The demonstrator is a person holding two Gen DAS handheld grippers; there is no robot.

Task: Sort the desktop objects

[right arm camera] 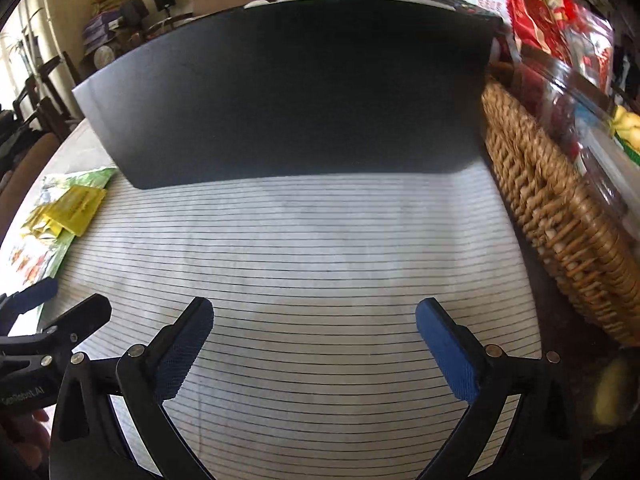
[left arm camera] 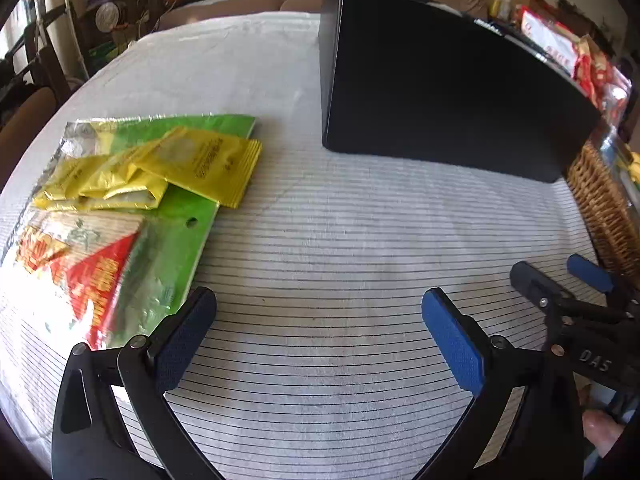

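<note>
Left wrist view
Surroundings: a black box [left arm camera: 440, 92] is seen standing far right of centre; a wicker basket [left arm camera: 600, 200] is set just to its right, with red snack packets [left arm camera: 560, 48] piled beyond it.
Obstruction: nothing is seen lying between the blue pads; only bare striped cloth is framed there.
Task things: yellow sachets [left arm camera: 192, 164] are laid on a green foil bag [left arm camera: 168, 240], to the left of the left gripper [left arm camera: 320, 320] and slightly farther away; the bag's near corner lies just beside the left finger, and contact cannot be judged.
Left gripper: the fingers are held wide apart, nothing between them.
Neighbour: the right gripper [left arm camera: 560, 276] is seen at the right edge.
Surface and room: a white tablecloth [left arm camera: 340, 240] with thin dark lines is spread; sofas are visible behind.

Right wrist view
Surroundings: the black box [right arm camera: 288, 92] fills the far centre; the wicker basket [right arm camera: 560, 220] runs along the right.
Task things: the yellow sachets [right arm camera: 76, 208] and green foil bag [right arm camera: 52, 236] are seen far left, well apart from the right gripper [right arm camera: 316, 320].
Right gripper: the fingers are spread, holding nothing.
Surface: the tablecloth [right arm camera: 320, 260] lies beneath.
</note>
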